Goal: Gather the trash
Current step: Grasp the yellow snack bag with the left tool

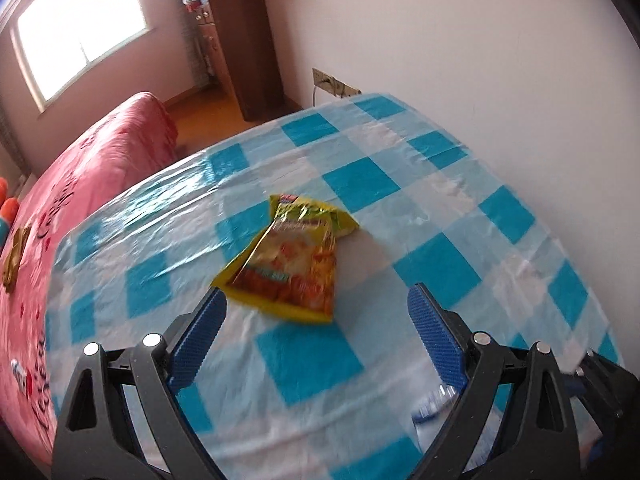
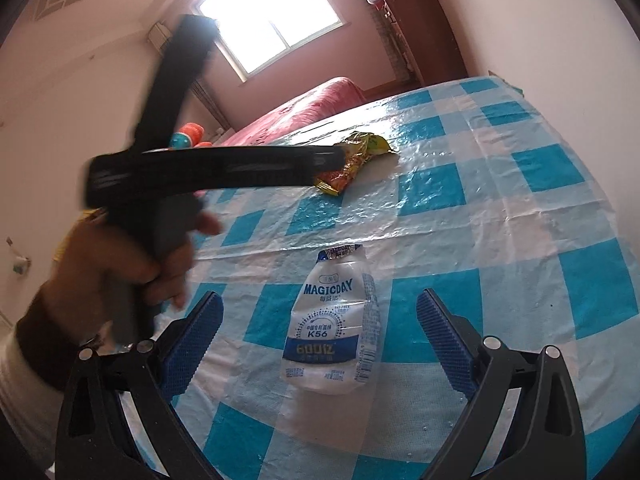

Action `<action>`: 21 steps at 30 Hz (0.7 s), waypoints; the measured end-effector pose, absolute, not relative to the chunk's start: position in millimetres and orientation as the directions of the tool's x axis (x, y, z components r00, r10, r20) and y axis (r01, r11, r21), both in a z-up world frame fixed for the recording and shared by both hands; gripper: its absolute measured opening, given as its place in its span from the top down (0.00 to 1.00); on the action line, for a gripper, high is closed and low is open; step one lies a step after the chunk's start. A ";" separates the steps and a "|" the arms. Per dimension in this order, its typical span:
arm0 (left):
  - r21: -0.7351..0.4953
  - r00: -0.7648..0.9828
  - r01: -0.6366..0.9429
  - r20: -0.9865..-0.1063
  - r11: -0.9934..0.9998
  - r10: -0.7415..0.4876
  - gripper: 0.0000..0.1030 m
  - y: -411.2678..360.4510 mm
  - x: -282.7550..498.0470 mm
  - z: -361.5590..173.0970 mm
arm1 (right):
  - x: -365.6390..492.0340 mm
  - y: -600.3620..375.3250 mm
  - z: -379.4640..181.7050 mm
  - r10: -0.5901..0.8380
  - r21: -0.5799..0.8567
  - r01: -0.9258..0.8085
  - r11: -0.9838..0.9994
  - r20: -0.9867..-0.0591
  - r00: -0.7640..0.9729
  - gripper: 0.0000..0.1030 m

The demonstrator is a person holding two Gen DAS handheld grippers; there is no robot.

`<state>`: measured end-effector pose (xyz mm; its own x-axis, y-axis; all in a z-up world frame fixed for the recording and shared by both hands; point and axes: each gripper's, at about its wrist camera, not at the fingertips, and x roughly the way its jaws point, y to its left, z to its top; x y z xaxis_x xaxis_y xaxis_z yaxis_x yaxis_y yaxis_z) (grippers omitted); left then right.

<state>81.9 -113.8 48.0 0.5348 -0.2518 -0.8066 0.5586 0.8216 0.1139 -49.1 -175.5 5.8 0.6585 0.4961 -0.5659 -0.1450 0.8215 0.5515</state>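
Note:
A crumpled yellow snack wrapper (image 1: 290, 264) lies on the blue-and-white checked tablecloth (image 1: 400, 184). My left gripper (image 1: 318, 300) is open, its blue pads just short of the wrapper's near edge. In the right wrist view a flattened white plastic bottle (image 2: 334, 324) labelled MAGICDAY lies between the open pads of my right gripper (image 2: 320, 312). The left gripper's body (image 2: 216, 172), held by a hand, reaches toward the wrapper (image 2: 352, 164) and hides part of it. A bit of the bottle (image 1: 434, 404) shows at the lower right of the left wrist view.
A bed with a pink cover (image 1: 72, 200) stands left of the table. A brown wardrobe (image 1: 244, 40) and a white wall (image 1: 460, 32) lie beyond the table's far edge. A window (image 2: 264, 12) is at the back.

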 end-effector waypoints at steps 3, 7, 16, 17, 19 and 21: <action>0.119 0.519 0.559 -0.822 0.820 -0.235 0.10 -120.8 101.3 36.4 | -47.8 -181.5 4.0 0.514 0.579 -0.141 0.803 -0.553 0.656 0.07; 0.097 0.493 0.555 -0.838 0.826 -0.233 0.10 -121.0 119.9 24.3 | -47.4 -185.4 3.7 0.526 0.595 -0.142 0.791 -0.543 0.655 0.07; 0.087 0.484 0.588 -0.835 0.804 -0.263 0.10 -125.5 133.3 20.7 | -47.1 -180.3 6.4 0.529 0.582 -0.161 0.797 -0.543 0.652 0.07; 0.086 0.481 0.593 -0.835 0.801 -0.267 0.10 -125.2 133.9 20.2 | -46.9 -180.1 6.3 0.529 0.581 -0.163 0.798 -0.543 0.652 0.07; 0.084 0.478 0.596 -0.836 0.799 -0.269 0.10 -124.6 135.0 19.3 | -47.1 -179.3 6.6 0.528 0.577 -0.166 0.799 -0.543 0.653 0.07; 0.073 0.471 0.594 -0.839 0.801 -0.272 0.10 -123.7 136.7 17.5 | -48.5 -178.5 7.1 0.528 0.576 -0.168 0.800 -0.543 0.653 0.07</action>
